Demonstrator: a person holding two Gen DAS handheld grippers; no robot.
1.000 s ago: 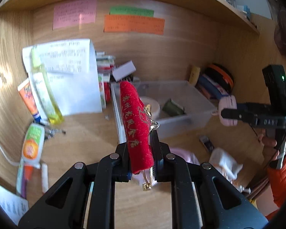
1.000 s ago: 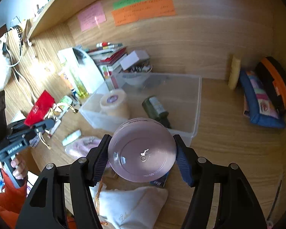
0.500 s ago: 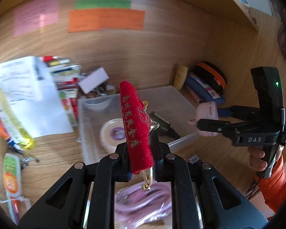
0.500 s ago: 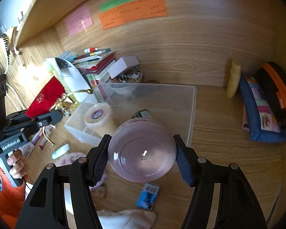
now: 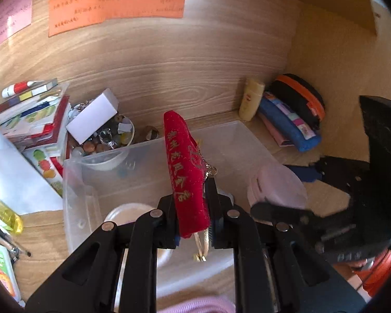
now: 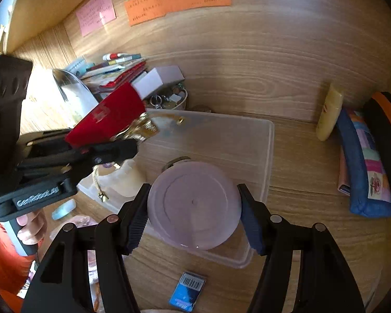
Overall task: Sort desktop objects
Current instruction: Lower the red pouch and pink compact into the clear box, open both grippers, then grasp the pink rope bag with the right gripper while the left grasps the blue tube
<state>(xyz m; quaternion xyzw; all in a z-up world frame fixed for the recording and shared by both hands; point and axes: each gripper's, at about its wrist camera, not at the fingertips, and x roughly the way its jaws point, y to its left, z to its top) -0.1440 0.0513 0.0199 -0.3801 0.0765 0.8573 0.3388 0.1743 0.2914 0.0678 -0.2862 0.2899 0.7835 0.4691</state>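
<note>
While both loads hang over the clear bin [image 6: 263, 156], neither is released.
Left gripper [image 5: 191, 224] clamps the red pouch [image 5: 186, 172], right gripper [image 6: 194, 224] the pink round case [image 6: 194, 206]; lower each inside the bin's walls before opening.

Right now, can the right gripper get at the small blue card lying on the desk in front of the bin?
Probably not yet. The right gripper is shut on the pink round lid, so its fingers are occupied. The blue card itself lies uncovered on the desk, nothing over it.

Velvety red cloth pouch [image 5: 186, 174]; translucent plastic bin [image 5: 75, 182]; wood-grain desk [image 6: 299, 156]
</note>
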